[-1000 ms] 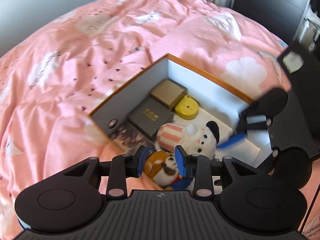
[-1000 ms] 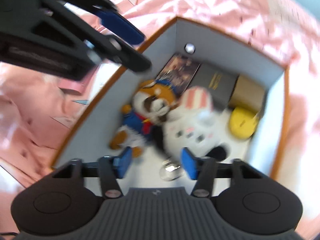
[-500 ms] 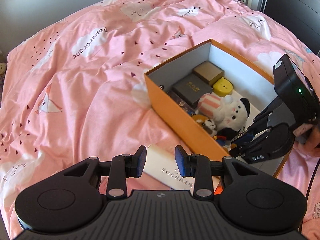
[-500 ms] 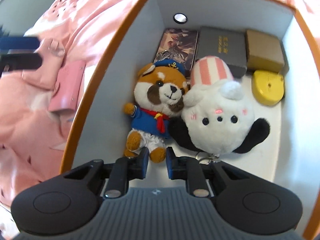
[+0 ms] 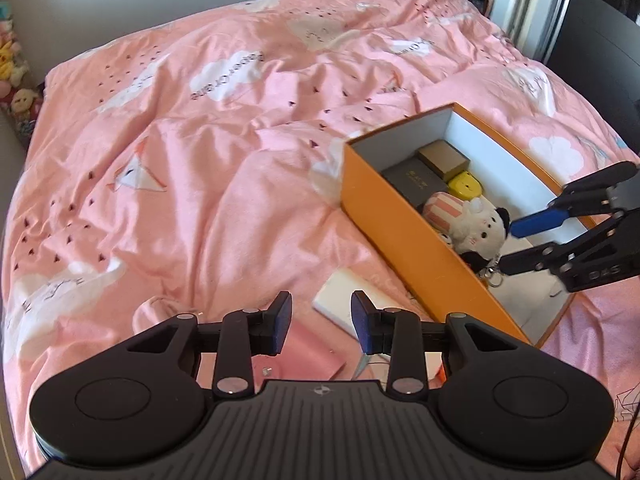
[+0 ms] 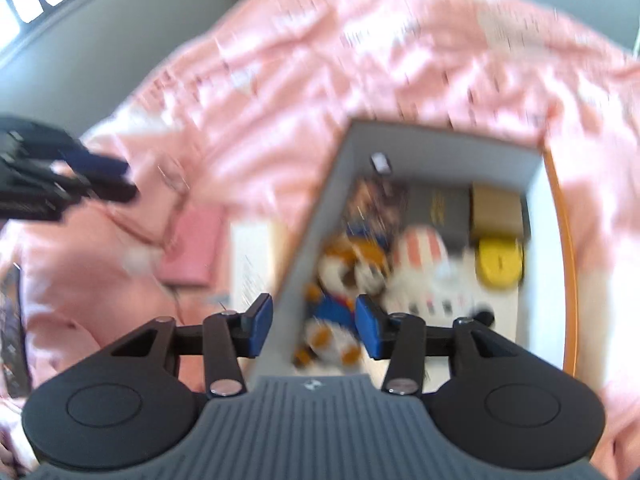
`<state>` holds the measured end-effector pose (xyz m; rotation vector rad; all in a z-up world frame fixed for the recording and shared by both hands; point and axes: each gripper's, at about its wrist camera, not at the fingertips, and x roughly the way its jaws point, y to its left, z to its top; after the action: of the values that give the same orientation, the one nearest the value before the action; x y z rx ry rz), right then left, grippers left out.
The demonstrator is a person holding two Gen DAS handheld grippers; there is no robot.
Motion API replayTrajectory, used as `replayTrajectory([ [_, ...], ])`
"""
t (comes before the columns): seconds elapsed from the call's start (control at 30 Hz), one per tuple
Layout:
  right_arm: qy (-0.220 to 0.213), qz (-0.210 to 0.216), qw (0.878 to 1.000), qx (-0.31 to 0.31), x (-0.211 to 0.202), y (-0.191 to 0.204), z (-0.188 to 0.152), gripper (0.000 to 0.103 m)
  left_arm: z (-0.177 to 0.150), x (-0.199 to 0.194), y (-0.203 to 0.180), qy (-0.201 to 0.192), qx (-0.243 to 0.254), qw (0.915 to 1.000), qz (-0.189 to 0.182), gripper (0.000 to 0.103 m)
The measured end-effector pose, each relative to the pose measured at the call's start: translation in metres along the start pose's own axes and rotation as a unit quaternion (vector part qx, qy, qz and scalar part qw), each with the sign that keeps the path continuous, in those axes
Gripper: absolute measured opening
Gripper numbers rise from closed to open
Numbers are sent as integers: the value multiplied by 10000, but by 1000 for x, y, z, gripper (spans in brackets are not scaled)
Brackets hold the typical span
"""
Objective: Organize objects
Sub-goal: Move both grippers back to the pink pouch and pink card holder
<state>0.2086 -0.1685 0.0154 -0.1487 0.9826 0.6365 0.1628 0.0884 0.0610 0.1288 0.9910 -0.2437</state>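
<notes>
An orange box with a white inside lies on the pink duvet. It holds a white plush, a fox plush, a yellow case, a dark box and a tan box. My left gripper is open and empty, above a pink flat item and a white flat box beside the orange box. My right gripper is open and empty, over the box's near wall; it also shows in the left wrist view. The right wrist view is blurred.
Soft toys are piled at the far left beside the bed. A dark cabinet stands at the right. The bed's left edge runs down the left side.
My left gripper pulled back and up from the orange box to the flat items beside it. My right gripper opened from nearly shut and drew back over the box wall.
</notes>
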Motion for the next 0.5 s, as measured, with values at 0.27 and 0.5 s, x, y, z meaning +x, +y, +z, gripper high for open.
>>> replayTrajectory([
  [0.27,-588,523,9966,-258,14,69,21,56,-20,-5,55,47,-730,9961,484,52],
  [0.5,-465,725,9961,191,73,108,12,56,-37,16,104,374,-1537,9863,469,59],
])
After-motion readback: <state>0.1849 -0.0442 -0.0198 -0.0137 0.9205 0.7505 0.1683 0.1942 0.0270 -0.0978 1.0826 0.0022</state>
